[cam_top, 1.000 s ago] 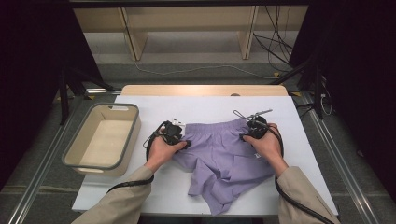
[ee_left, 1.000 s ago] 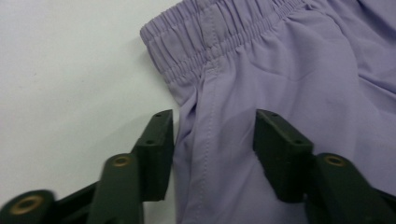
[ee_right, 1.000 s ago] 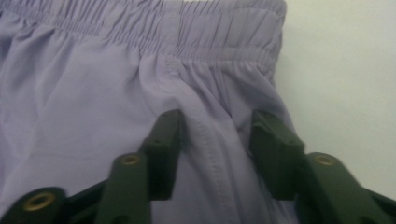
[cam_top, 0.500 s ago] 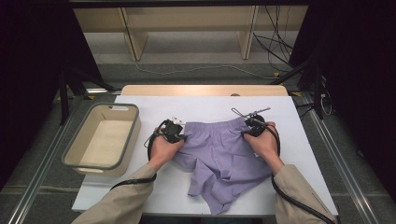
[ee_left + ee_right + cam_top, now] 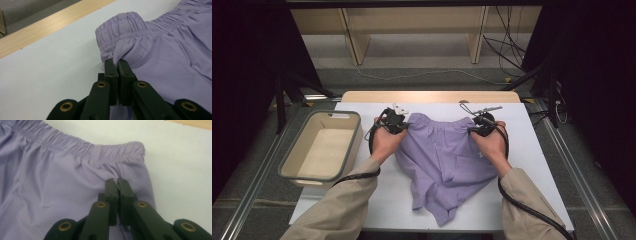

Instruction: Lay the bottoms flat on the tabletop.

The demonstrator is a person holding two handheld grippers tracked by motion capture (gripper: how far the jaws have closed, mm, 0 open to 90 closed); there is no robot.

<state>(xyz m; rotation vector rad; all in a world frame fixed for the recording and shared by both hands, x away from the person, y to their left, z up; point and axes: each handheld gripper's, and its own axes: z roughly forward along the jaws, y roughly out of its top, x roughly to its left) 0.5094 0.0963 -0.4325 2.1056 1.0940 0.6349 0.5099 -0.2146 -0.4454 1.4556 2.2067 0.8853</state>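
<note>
My left gripper (image 5: pixel 114 65) has its jaws closed on a pinch of the purple shorts (image 5: pixel 442 160) just under the elastic waistband (image 5: pixel 130 27), at its corner; my right gripper (image 5: pixel 115 184) is clamped the same way at the opposite corner. The shorts lie mid-tabletop (image 5: pixel 542 165), waistband toward twelve o'clock, legs trailing to six. The cloth looks thin, light and limp, so I judge it will sag and bunch; the gathered waistband corners seem the firmest hold. The beige bin (image 5: pixel 292 165) sits at nine o'clock. The lower leg is rumpled, so I cannot make out its hem.
</note>
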